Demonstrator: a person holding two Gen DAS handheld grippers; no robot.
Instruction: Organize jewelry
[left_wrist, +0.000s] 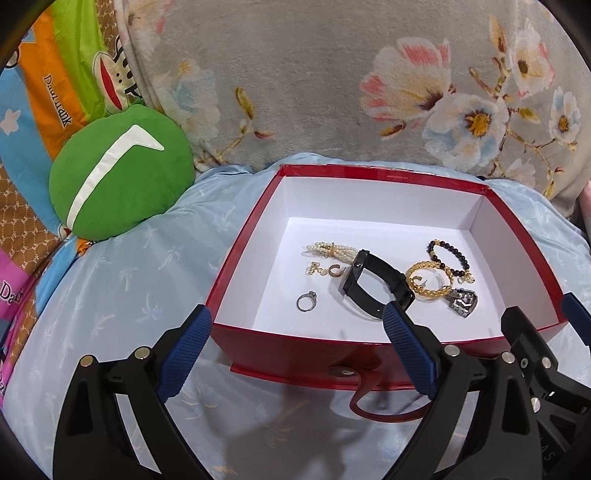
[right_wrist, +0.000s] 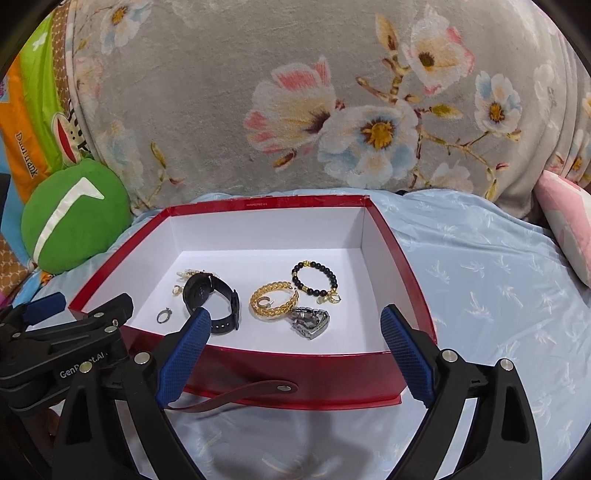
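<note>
a grey floral blanket (right_wrist: 295, 92) fills the background, with a pale blue sheet (right_wrist: 480, 295) spread in front of it and a green cushion (left_wrist: 118, 177) off to the left. on the sheet sits the red box (left_wrist: 369, 171), white inside, its lid off or out of view and a strap with a snap hanging from its near wall.

both tongs hover just outside that near wall, tilted down toward the interior. the left gripper (left_wrist: 295, 354) is released, fingers spread wide and holding nothing; the right gripper (right_wrist: 295, 354) is likewise spread and empty.

all the jewelry lies loose on the box floor. the black watch (right_wrist: 212, 302) is biggest, standing on its band near the middle. right of it is the gold chain bracelet (right_wrist: 274, 300), touching the silver watch (right_wrist: 309, 322) at its near side, and beyond that the black bead bracelet (right_wrist: 315, 277). behind the black watch lies a pearl bracelet (left_wrist: 332, 251), with small gold earrings (left_wrist: 327, 271) beside it, and a silver ring (left_wrist: 306, 301) apart at the near left.

the risk i see is crowding: the gold bracelet, silver watch and bead bracelet touch or overlap, so closing on one could drag a neighbour along. the ring and earrings are thin and flat, likely to slip from the broad pads, and a finger catching the wall could shove the light box.
</note>
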